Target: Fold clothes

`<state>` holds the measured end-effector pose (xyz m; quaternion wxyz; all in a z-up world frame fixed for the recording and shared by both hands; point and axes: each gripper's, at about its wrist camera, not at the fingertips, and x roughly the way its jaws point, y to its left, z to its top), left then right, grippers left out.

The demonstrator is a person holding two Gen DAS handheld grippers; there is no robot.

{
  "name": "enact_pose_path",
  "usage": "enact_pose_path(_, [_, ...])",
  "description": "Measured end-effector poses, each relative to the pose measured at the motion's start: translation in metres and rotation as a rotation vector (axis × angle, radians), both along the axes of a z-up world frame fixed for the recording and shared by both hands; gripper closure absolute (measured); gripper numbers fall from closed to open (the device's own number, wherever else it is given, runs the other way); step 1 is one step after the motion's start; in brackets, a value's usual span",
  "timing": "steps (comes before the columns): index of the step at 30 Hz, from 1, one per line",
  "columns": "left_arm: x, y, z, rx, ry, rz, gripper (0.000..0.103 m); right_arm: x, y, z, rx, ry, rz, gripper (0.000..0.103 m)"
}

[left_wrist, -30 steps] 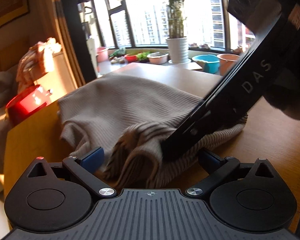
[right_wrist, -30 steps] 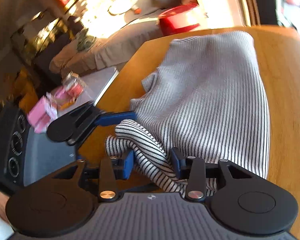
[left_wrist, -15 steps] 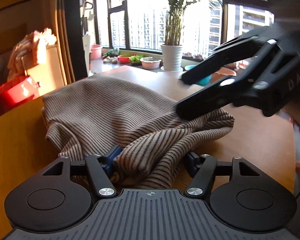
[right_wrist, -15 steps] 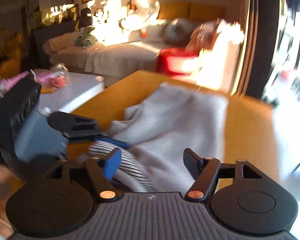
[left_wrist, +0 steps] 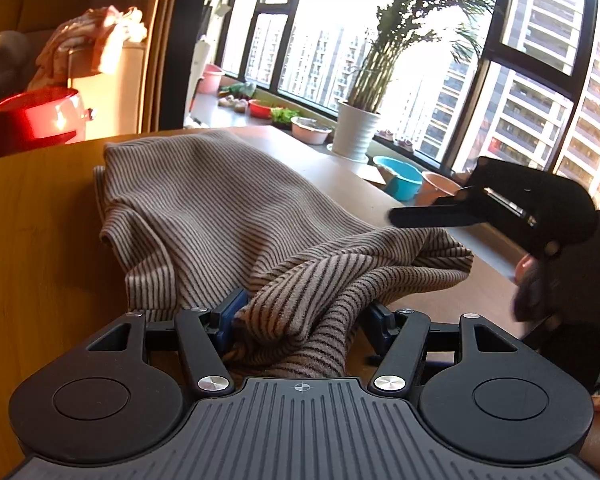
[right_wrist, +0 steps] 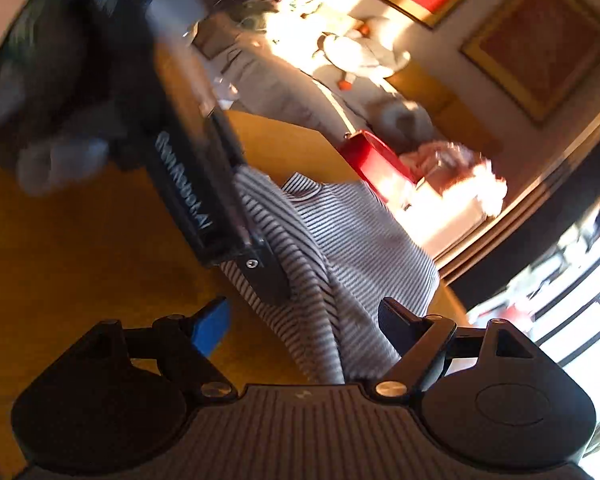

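A beige sweater with thin dark stripes (left_wrist: 220, 208) lies rumpled on the wooden table (left_wrist: 28, 240). My left gripper (left_wrist: 302, 320) is shut on a thick bunch of its near edge, and the cloth fills the gap between the blue pads. My right gripper (left_wrist: 396, 214) hovers at the right just above the sweater's far corner, seen edge-on. The right wrist view is blurred: my right gripper (right_wrist: 304, 320) stands open above the sweater (right_wrist: 360, 232), gripping nothing. There the left gripper (right_wrist: 272, 284) reaches in from the upper left onto the cloth.
A red pot (left_wrist: 36, 120) stands beyond the table's far left edge. A potted plant (left_wrist: 358, 132), a blue bowl (left_wrist: 400, 172) and other bowls line the window sill behind. A person's hand (left_wrist: 532, 280) holds the right gripper. Bare table (right_wrist: 80, 260) lies left of the sweater.
My right gripper let go of the sweater, opened and swung off to the right. My left gripper closed from open onto the sweater's near edge.
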<state>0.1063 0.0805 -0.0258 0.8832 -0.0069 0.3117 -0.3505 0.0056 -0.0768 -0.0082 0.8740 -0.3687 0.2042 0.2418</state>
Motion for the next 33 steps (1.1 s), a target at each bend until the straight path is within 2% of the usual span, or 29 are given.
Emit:
enact_pose_path(2, [-0.002,-0.001,0.0,0.002,0.0,0.002,0.037,0.004,0.007,-0.008,-0.04,-0.029,0.012,0.022])
enact_pose_path(6, [-0.003,-0.002,0.001,0.005,0.002,0.005,0.037,0.012,0.018,-0.019,-0.091,-0.055,0.017,0.034])
enact_pose_path(7, [-0.003,-0.002,0.001,0.006,0.001,0.008,0.037,0.014,0.017,-0.02,-0.082,-0.049,0.012,0.035])
enact_pose_path(10, [-0.003,-0.003,0.001,0.009,0.001,0.014,0.037,0.014,0.016,-0.018,-0.061,-0.019,-0.004,0.046])
enact_pose_path(12, [-0.004,-0.004,0.003,0.015,-0.001,0.016,0.037,0.013,0.014,-0.016,-0.042,0.004,-0.022,0.061])
enact_pose_path(14, [-0.007,-0.004,0.006,0.019,0.0,0.017,0.037,0.012,0.013,-0.015,-0.023,0.028,-0.039,0.069])
enact_pose_path(17, [-0.015,0.007,0.02,-0.012,0.0,0.015,0.035,0.013,0.008,-0.008,0.028,0.066,-0.072,0.074])
enact_pose_path(18, [-0.019,0.016,0.028,-0.037,-0.012,0.022,0.03,0.013,0.006,-0.004,0.051,0.082,-0.081,0.075])
enact_pose_path(19, [-0.024,0.025,0.036,-0.063,-0.025,0.031,0.024,0.011,0.003,0.0,0.078,0.103,-0.088,0.075])
enact_pose_path(20, [-0.023,0.03,0.043,-0.077,-0.037,0.056,0.013,0.009,0.001,0.005,0.103,0.124,-0.091,0.076])
enact_pose_path(21, [-0.023,0.036,0.049,-0.089,-0.049,0.084,0.008,0.003,-0.001,0.011,0.12,0.141,-0.086,0.077])
enact_pose_path(23, [-0.021,0.047,0.062,-0.114,-0.074,0.14,0.008,-0.014,-0.005,0.028,0.135,0.154,-0.061,0.077])
enact_pose_path(25, [-0.019,0.058,0.075,-0.138,-0.098,0.196,0.009,-0.038,-0.01,0.051,0.135,0.129,-0.021,0.077])
enact_pose_path(29, [-0.001,0.038,0.06,-0.095,-0.06,0.203,0.017,-0.069,-0.02,0.107,0.152,0.102,0.037,0.077])
enact_pose_path(31, [0.009,0.032,0.048,-0.081,-0.028,0.219,0.019,-0.062,-0.024,0.128,0.171,0.128,0.063,0.076])
enact_pose_path(33, [0.017,0.045,0.043,-0.101,-0.008,0.264,0.019,-0.042,-0.028,0.144,0.2,0.176,0.088,0.074])
